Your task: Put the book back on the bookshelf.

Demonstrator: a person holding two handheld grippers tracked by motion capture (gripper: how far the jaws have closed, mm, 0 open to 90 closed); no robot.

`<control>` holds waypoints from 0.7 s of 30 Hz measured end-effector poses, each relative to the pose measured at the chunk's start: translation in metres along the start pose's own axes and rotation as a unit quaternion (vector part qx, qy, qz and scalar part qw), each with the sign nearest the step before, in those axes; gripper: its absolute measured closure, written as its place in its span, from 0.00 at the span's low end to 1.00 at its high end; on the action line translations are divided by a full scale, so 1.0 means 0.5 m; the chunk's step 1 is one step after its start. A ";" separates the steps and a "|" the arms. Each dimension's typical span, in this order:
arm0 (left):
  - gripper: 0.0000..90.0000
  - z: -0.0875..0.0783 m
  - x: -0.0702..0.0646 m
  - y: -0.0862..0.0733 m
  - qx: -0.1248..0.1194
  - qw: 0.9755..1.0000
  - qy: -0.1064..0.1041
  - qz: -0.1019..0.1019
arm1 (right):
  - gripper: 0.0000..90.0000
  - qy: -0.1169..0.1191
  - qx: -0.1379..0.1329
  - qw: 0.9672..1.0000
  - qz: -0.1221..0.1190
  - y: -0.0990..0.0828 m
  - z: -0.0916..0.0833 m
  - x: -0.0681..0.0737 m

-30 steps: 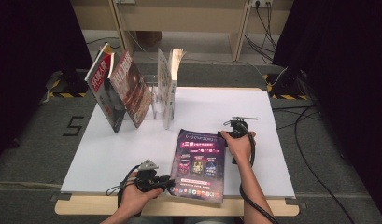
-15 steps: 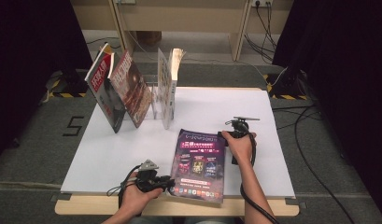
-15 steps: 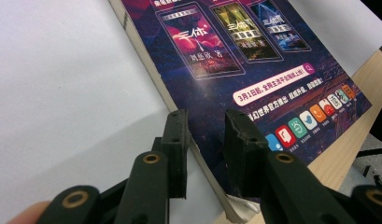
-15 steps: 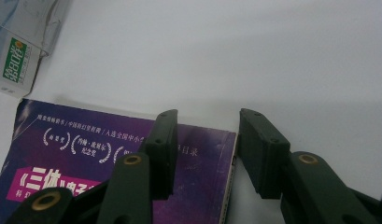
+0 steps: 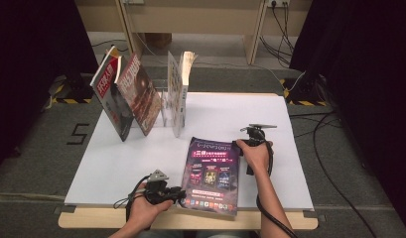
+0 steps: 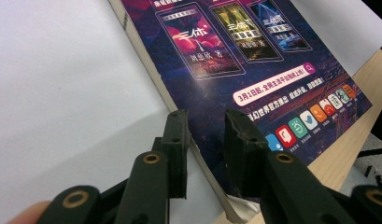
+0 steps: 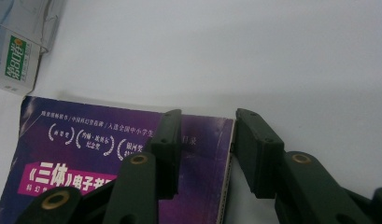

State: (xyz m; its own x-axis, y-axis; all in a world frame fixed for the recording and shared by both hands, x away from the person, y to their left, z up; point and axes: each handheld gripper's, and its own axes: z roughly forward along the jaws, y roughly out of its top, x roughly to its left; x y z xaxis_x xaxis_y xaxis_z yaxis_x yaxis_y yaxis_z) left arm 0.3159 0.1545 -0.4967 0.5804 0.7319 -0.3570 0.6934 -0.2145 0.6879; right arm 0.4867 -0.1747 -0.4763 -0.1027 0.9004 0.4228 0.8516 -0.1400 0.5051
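High view, one flat magazine, three upright books

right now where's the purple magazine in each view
High view: the purple magazine lies flat at the table's near edge, between the two hands.
Left gripper view: it runs from top centre to lower right, its edge between the jaws.
Right gripper view: it sits lower left, its corner between the jaws.
Shared landmark: the white table sheet.

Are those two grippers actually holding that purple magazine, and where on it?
Neither grip is certain. The left gripper straddles the purple magazine's near-left edge; the right gripper straddles its far-right corner, jaws just closing. Whether either presses on it cannot be told.
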 end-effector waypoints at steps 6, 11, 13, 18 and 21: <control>0.78 0.000 -0.001 0.000 0.000 1.000 0.002 0.002 | 0.70 0.000 0.006 1.000 0.003 0.000 -0.002 0.001; 0.78 0.000 -0.001 0.000 0.000 1.000 0.002 0.002 | 0.70 0.005 0.013 1.000 0.007 0.000 -0.003 0.001; 0.78 0.000 -0.001 0.000 0.000 1.000 0.002 0.002 | 0.70 0.003 0.016 1.000 0.015 -0.001 -0.004 0.004; 0.78 0.000 -0.001 0.000 0.000 1.000 0.002 0.003 | 0.71 -0.001 0.017 1.000 0.010 -0.001 -0.004 0.005; 0.78 0.000 -0.001 0.000 0.000 1.000 0.002 0.003 | 0.71 -0.002 0.016 1.000 0.003 -0.001 -0.004 0.005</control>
State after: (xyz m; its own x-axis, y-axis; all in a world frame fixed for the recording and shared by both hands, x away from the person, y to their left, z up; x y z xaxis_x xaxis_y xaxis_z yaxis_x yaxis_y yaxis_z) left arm 0.3155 0.1543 -0.4964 0.5821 0.7339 -0.3501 0.6905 -0.2187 0.6895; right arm 0.4849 -0.1732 -0.4742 -0.0963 0.9009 0.4232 0.8686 -0.1316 0.4778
